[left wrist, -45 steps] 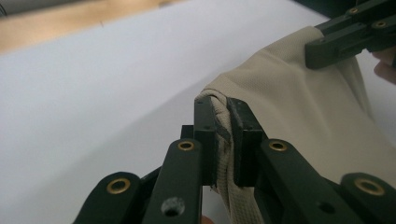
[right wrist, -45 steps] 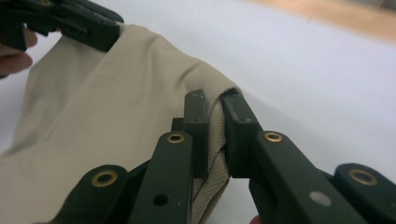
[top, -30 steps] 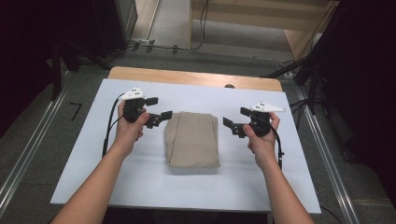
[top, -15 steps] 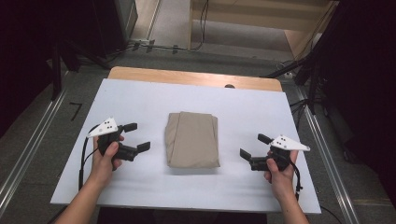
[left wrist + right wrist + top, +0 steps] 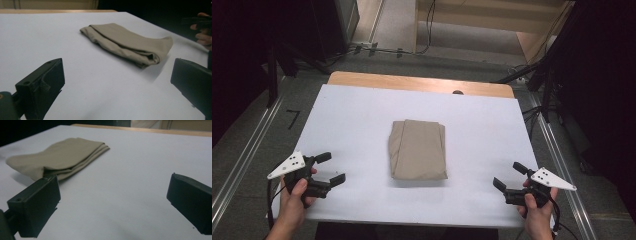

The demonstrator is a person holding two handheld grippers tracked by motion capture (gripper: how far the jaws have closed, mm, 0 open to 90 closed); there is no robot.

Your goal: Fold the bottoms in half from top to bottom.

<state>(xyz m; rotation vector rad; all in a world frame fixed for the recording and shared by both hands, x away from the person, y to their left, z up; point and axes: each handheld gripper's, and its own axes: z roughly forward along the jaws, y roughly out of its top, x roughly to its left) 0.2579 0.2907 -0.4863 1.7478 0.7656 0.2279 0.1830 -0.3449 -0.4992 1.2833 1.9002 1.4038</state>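
Both pairs of jaws stand wide apart with nothing between them. The left gripper (image 5: pixel 331 168) is held at the near left corner of the white table (image 5: pixel 352 115), its jaws pointing right toward the middle. The right gripper (image 5: pixel 509 176) is held at the near right corner, its jaws pointing left and a little away. Neither touches anything on the table.

Between them, well apart from both, a folded tan cloth (image 5: pixel 418 149) lies flat at the middle of the table, its long side running from near to far. In the left gripper view the cloth (image 5: pixel 130 43) lies beyond the jaws, with its stacked folds facing the camera.

A second ago both grippers were just beside the cloth, one at each side, about level with its middle. Half a second ago they had drawn outward and nearer to the person. Now they are at the near corners. The cloth has kept its place and shape.

The person's forearms are cut off by the bottom edge of the high view. The layers of the cloth are too close to count. In the left gripper view, the other hand (image 5: pixel 202 31) is half lost against the dark at the far right edge.
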